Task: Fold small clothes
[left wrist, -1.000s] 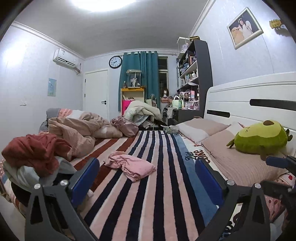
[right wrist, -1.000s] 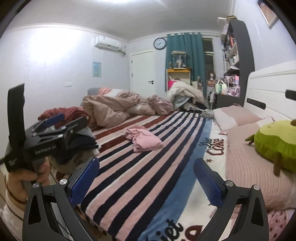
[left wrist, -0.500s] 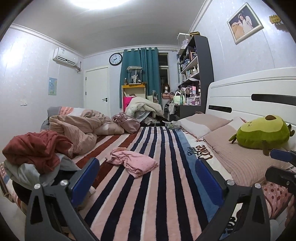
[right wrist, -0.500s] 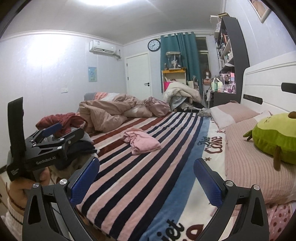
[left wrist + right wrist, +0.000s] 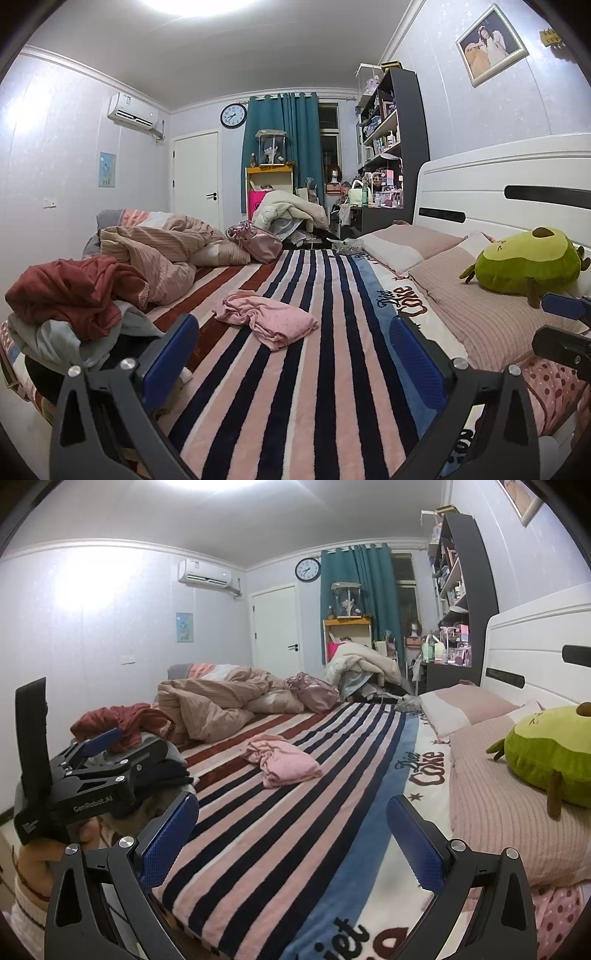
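A crumpled pink garment (image 5: 266, 317) lies on the striped blanket (image 5: 325, 369) in the middle of the bed; it also shows in the right wrist view (image 5: 281, 760). My left gripper (image 5: 293, 358) is open and empty, held back from the garment near the bed's near edge. My right gripper (image 5: 291, 840) is open and empty, also well short of the garment. The left gripper's body (image 5: 85, 779) shows at the left of the right wrist view. The right gripper's fingers (image 5: 565, 308) show at the right edge of the left wrist view.
A heap of clothes with a red top (image 5: 70, 295) sits at the bed's left near corner. A rumpled beige duvet (image 5: 159, 251) lies behind it. A green avocado plush (image 5: 524, 264) rests on pink pillows (image 5: 476, 306) by the white headboard (image 5: 509, 195).
Both grippers have drawn back and tilted up slightly, so the bed and garment sit lower and farther in both views. Both stay open and empty.
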A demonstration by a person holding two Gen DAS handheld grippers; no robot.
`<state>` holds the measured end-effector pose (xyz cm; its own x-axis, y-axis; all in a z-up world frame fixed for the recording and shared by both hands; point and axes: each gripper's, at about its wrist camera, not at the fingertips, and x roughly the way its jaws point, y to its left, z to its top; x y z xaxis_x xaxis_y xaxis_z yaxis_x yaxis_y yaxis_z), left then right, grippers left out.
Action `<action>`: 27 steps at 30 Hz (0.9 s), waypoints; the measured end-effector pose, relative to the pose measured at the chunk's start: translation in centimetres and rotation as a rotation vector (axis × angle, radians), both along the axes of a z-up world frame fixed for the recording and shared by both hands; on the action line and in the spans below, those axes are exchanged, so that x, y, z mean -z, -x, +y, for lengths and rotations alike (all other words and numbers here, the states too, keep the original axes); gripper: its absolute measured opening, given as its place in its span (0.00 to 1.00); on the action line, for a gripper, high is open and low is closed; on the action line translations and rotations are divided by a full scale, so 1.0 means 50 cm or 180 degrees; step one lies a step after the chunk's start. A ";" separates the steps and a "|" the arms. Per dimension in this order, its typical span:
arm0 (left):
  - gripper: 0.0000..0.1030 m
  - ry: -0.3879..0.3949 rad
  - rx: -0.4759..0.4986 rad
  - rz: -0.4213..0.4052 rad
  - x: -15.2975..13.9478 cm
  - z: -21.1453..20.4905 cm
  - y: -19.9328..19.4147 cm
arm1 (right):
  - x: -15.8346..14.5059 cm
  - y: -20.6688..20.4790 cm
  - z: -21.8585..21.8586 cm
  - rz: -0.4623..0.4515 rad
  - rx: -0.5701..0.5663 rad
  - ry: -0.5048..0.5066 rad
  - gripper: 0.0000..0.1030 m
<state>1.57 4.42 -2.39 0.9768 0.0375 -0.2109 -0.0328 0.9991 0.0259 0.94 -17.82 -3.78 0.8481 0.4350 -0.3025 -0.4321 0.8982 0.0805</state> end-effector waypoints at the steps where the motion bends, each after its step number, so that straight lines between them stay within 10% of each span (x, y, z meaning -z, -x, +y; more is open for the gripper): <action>1: 0.99 0.0000 0.0007 0.0006 0.001 0.000 0.000 | 0.000 0.000 0.000 0.0002 -0.0001 -0.0003 0.99; 27: 0.99 -0.0065 0.0009 0.0023 0.007 -0.010 0.005 | 0.003 0.024 0.005 0.0014 0.0058 -0.0124 0.99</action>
